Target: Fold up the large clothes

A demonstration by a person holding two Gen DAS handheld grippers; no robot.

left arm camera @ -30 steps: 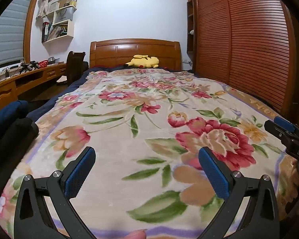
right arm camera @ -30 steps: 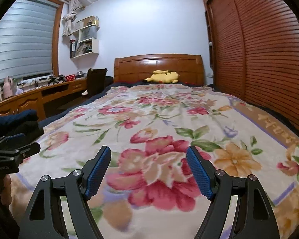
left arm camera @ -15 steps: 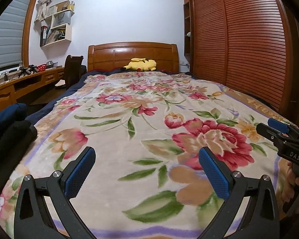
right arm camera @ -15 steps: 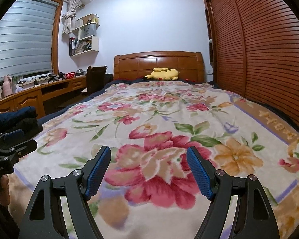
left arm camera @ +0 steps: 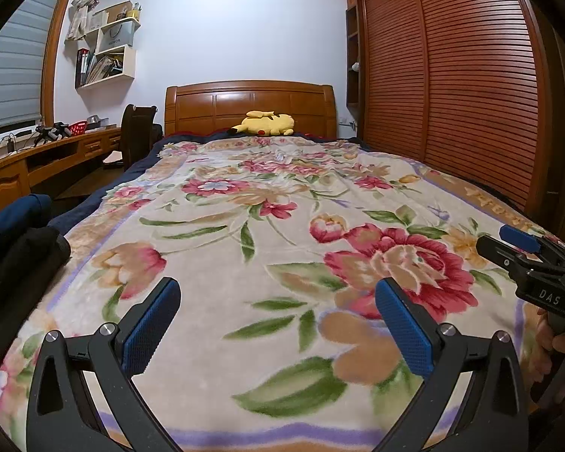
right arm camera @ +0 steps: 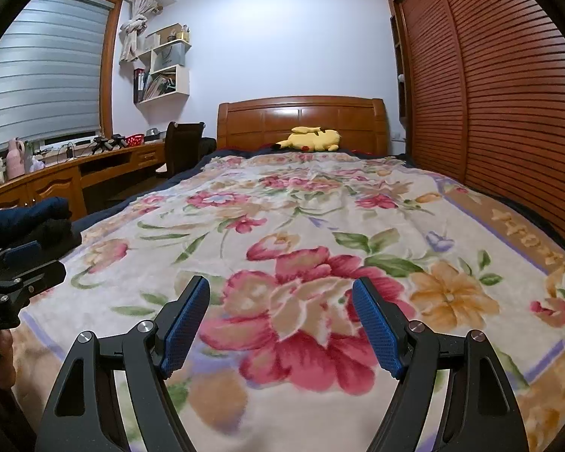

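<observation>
Two grippers, left gripper (left arm camera: 278, 307) and right gripper (right arm camera: 280, 307), hover with fingers wide and empty, unchanged from earlier; dark folded clothes (left arm camera: 17, 237) remain at frame left beside the floral blanket (left arm camera: 222, 248).

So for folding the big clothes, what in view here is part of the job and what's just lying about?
Job:
dark clothes
floral blanket
left gripper, open
right gripper, open

Lying about:
yellow plush
chair
desk
shelves
</observation>
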